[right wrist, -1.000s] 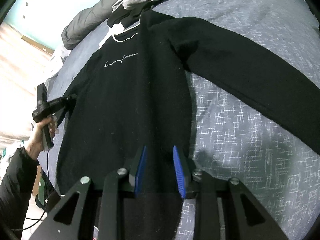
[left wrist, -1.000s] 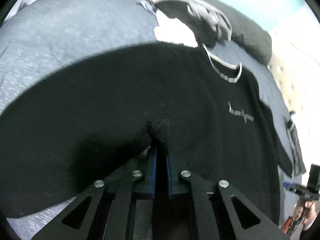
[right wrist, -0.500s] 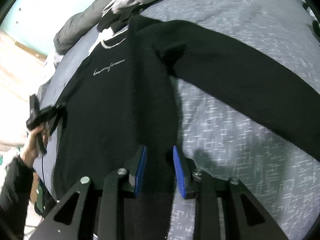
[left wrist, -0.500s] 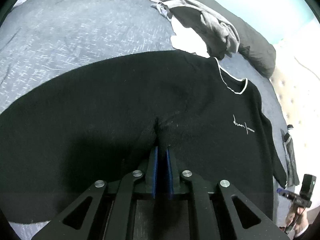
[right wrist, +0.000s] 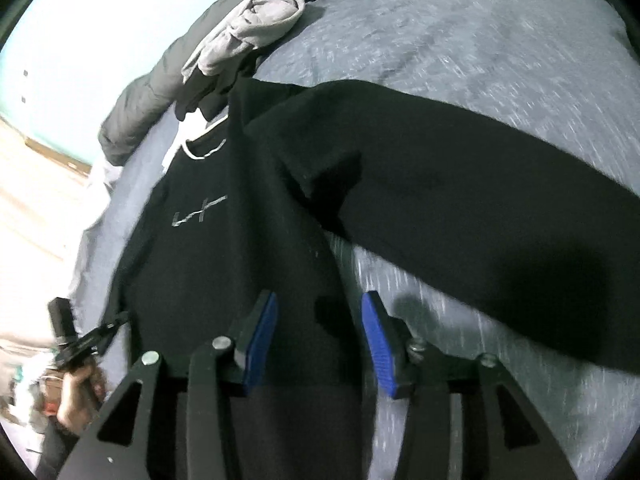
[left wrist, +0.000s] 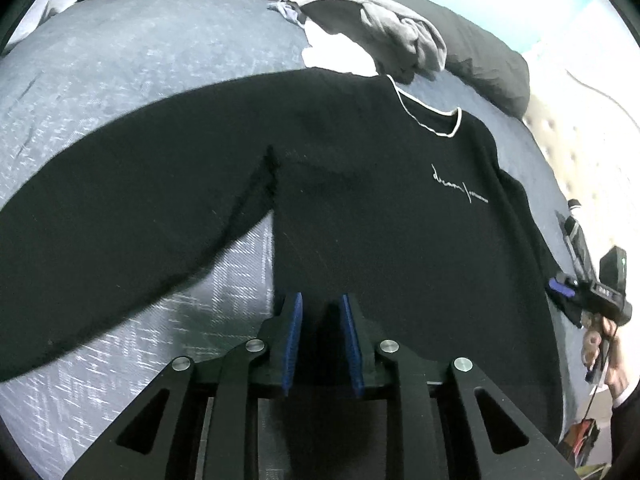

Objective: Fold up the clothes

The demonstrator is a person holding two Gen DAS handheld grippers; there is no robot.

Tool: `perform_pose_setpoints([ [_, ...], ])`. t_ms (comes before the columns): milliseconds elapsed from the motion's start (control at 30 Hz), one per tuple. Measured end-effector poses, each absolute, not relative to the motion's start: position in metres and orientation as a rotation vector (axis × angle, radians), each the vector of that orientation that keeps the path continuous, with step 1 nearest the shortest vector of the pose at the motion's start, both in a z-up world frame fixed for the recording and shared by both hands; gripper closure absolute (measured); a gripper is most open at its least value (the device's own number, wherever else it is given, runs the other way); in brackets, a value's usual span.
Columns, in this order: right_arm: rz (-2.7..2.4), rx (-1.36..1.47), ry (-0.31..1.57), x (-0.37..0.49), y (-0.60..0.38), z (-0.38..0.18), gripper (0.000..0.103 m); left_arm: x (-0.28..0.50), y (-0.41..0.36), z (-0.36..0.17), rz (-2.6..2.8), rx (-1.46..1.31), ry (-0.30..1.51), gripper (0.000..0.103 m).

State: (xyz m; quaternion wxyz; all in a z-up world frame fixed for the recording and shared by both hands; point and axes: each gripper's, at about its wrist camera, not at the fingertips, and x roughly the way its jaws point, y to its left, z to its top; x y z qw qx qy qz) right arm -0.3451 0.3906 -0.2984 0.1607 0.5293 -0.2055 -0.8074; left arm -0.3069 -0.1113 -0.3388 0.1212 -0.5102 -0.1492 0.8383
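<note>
Two grippers have just let go: your left gripper (left wrist: 320, 340) pinched the black sweater (left wrist: 380, 220) a moment ago, and now its jaws stand a little apart with cloth loose between them. Your right gripper (right wrist: 318, 340) has opened wider too — sweater edge lies between its jaws, not squeezed. So the sweater now lies spread flat in the middle of the bed (left wrist: 140, 72), sleeves out, ready for folding. No boxes or baskets show.

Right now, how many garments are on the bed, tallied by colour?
Black: 1, the sweater spread flat.
Grey: 1, the crumpled garment by the pillows.
White: 1, a piece mostly hidden, kind unclear.
Total: 3
</note>
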Motion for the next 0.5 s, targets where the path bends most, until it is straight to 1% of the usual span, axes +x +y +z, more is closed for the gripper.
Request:
perform_pose_setpoints([
  [67, -2.305, 1.533, -0.587, -0.354, 0.386, -0.307, 0.065, -0.307, -0.106, -0.342, 2.444, -1.502, -0.423, 0.080],
  [133, -2.301, 1.540, -0.588, -0.362, 0.381, -0.316, 0.083, -0.307, -0.101, -0.345, 2.445, -1.511, -0.403, 0.080],
  [167, -2.297, 1.537, -0.590, -0.366, 0.378, -0.319, 0.087, -0.306, -0.099, -0.346, 2.441, -1.515, -0.400, 0.080],
  [200, -2.300, 1.543, -0.576, -0.367, 0.377, -0.321, 0.095, -0.306, -0.098, -0.347, 2.439, -1.519, -0.393, 0.080],
  [233, -2.326, 1.534, -0.577, -0.366, 0.381, -0.319, 0.098, -0.306, -0.097, -0.349, 2.437, -1.524, -0.386, 0.080],
  [367, -2.432, 1.494, -0.586, -0.362, 0.397, -0.313, 0.101, -0.305, -0.096, -0.356, 2.431, -1.544, -0.372, 0.080],
  [433, -2.439, 1.500, -0.660, -0.362, 0.410, -0.317, 0.101, -0.305, -0.095, -0.359, 2.431, -1.552, -0.357, 0.080],
  [500, -2.434, 1.529, -0.626, -0.361, 0.408, -0.321, 0.101, -0.305, -0.094, -0.361, 2.432, -1.560, -0.340, 0.080],
])
